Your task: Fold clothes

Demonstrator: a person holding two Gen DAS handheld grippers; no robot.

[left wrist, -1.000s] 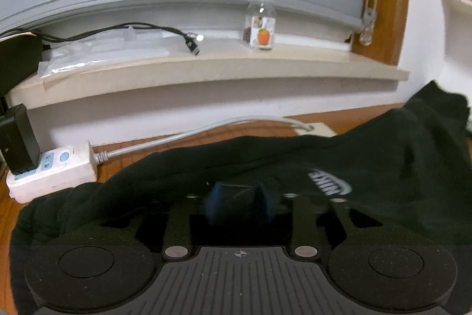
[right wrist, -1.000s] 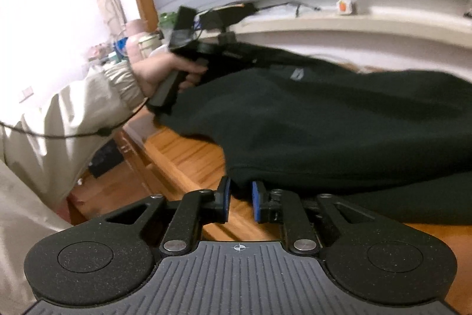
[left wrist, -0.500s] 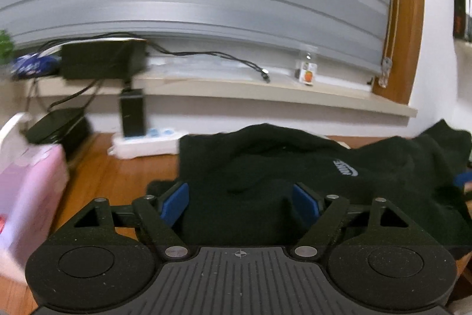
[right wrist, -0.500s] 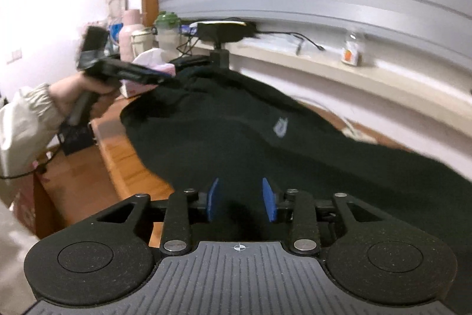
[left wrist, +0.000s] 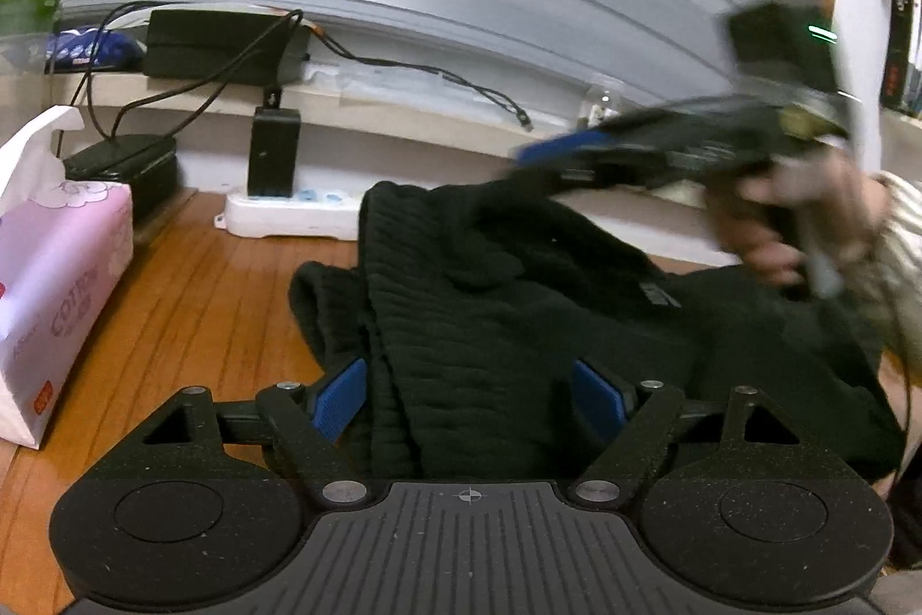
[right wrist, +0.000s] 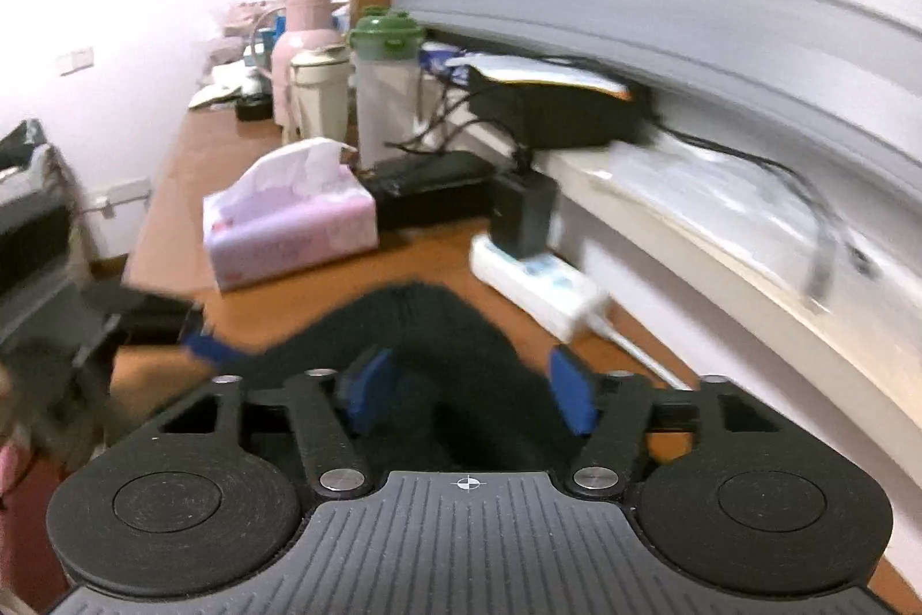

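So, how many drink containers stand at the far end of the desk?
3 in the right wrist view: a pink flask, a cream jug, a green-lidded clear bottle. Clutter behind may hide others.

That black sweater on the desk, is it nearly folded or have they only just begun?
Partly done, I'd say. The black sweater already lies doubled over itself in a heap on the wooden desk, near the power strip. Right now the left gripper and right gripper both hover over it with jaws open, gripping nothing. Left to do: smoothing the rumpled layers and at least one more fold, since it isn't a neat bundle.
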